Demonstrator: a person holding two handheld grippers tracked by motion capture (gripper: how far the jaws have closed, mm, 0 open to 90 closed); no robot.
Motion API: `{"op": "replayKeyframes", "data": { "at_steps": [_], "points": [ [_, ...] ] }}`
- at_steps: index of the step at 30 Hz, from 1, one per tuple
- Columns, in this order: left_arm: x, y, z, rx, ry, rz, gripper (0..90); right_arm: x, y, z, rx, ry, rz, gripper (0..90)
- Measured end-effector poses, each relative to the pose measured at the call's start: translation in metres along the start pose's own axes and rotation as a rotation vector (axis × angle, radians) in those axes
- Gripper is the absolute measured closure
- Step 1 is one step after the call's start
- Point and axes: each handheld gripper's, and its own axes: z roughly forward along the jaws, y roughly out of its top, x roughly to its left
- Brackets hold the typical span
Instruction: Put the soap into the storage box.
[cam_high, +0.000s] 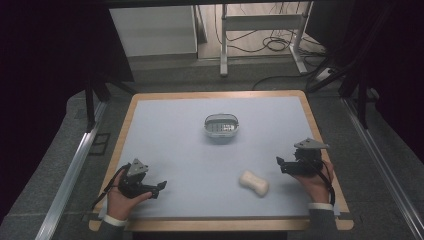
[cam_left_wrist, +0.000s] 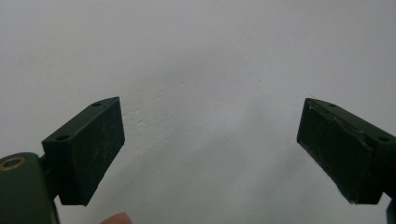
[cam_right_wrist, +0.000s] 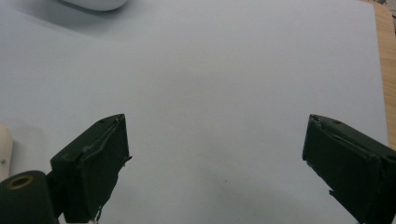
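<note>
On the pale mat (cam_high: 200, 170), the cream bone-shaped piece (cam_high: 254, 183) lies near the front edge, just left of my right gripper (cam_high: 281, 164) and well short of the small basket (cam_high: 221, 126) at mid-table. Both grippers stand wide with nothing between the jaws; my left gripper (cam_high: 159, 187) rests far off at the front left. I judge the pick comes next: I should swing the right jaws across the piece's narrow waist, come down square, then close.

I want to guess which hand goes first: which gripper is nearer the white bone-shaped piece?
Right. The right gripper sits just beside the white bone-shaped piece; the left gripper lies farther off.
</note>
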Motion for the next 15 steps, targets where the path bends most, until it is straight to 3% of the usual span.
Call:
{"op": "replayKeyframes", "data": {
  "at_steps": [5, 15],
  "points": [
    [0.0011, 0.0001, 0.0009, -0.004, -0.003, 0.001, 7.9, 0.0019, -0.0006, -0.0029, -0.031, -0.021, -0.004, 11.6],
    [0.001, 0.0002, 0.0011, -0.003, -0.009, 0.0, 7.9, 0.001, -0.0011, -0.0017, -0.022, -0.008, 0.016, 11.6]
  ]
}}
